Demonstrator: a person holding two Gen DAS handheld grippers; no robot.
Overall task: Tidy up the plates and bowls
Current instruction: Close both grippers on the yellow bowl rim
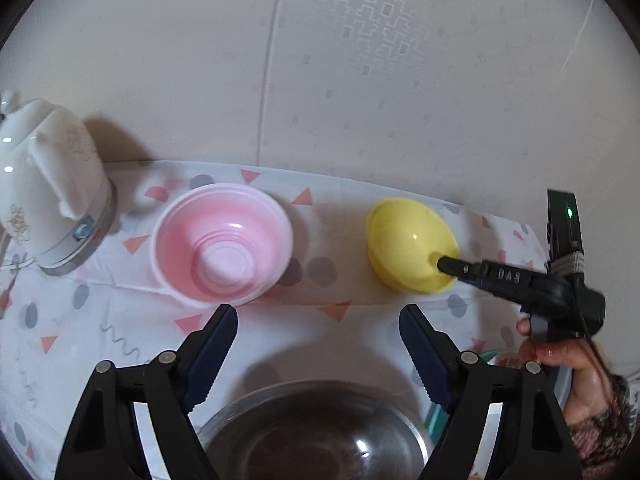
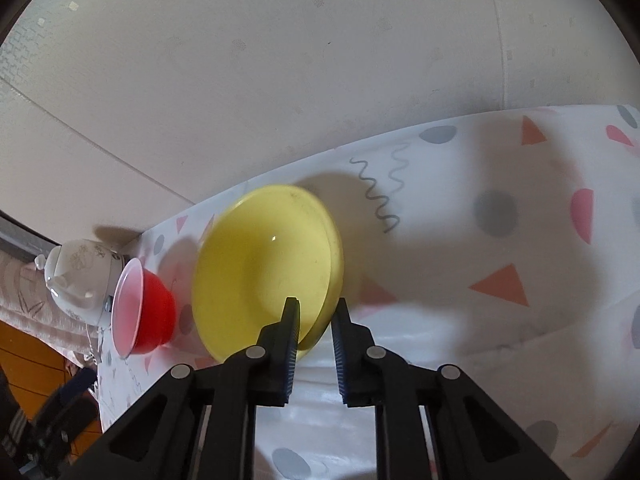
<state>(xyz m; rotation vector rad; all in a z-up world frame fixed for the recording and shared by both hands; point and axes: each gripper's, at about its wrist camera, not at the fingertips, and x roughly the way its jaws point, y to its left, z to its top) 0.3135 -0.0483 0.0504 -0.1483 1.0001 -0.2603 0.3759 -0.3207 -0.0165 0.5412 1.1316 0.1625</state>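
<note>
Kettle [image 1: 52,188] far left of the pink bowl [image 1: 222,244]. Left tongs [image 1: 318,330] gape apart just before that bowl, above a steel bowl [image 1: 316,432]. Right of it, right tongs [image 2: 314,320] pinch the yellow bowl [image 2: 266,268] rim, tilting it, likely for nesting.

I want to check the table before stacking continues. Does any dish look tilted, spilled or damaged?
Yes: the yellow plastic bowl is tipped up on its side, its rim between the fingers of the right claw. The pink plastic bowl sits upright on the patterned tablecloth. No spill or crack shows.
</note>
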